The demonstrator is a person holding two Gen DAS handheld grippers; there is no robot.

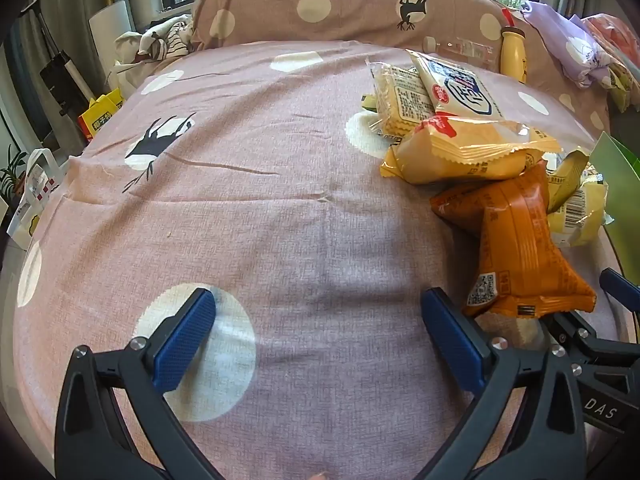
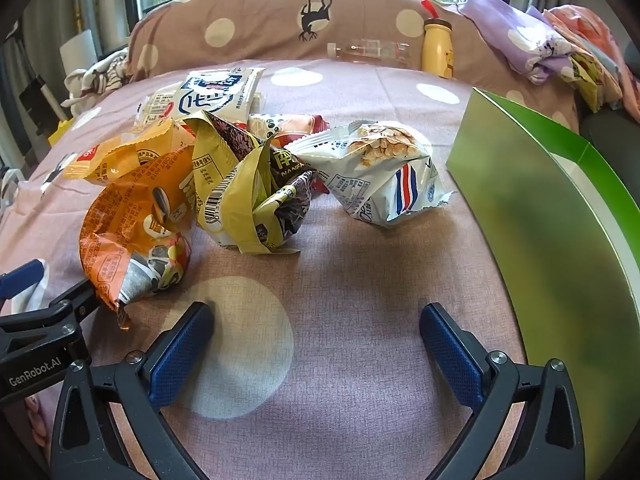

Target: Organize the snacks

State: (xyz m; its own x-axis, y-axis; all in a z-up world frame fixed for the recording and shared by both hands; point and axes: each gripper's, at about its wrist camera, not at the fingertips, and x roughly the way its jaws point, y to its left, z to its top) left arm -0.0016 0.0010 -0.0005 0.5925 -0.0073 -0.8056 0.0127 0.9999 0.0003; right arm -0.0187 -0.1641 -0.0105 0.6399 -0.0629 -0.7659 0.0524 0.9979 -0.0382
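Nearest to me, both tools hang over bare pink bedspread (image 1: 280, 220) with nothing in them. My left gripper (image 1: 318, 328) has its fingers spread wide and empty, a white dot of the fabric under the left finger. My right gripper (image 2: 316, 340) is the same: fingers wide apart, only cloth between them.

Just beyond, the snacks sit in a loose heap between the two tools. From the left wrist view the closest piece is the orange packet (image 1: 516, 256), lying up and to the right of my left fingers, its lower end almost beside the right finger, its long axis running away from me and slightly leftward. From the right wrist view that same orange packet (image 2: 136, 232) sits up and left of my right fingers, just past the left finger. I judge both hands about equally near to it.

Behind it a yellow wrapper (image 1: 468, 152) lies crosswise on the heap, then a crumpled olive bag (image 2: 256, 196) and a white cracker bag (image 2: 380, 176), which stands apart and nearer my right hand. The green box (image 2: 560, 216) rises along the right edge, beside my right fingers; I take it as the place to fill.

Farthest back: a pillow (image 1: 340, 4), a yellow bottle (image 2: 438, 50) and the window.
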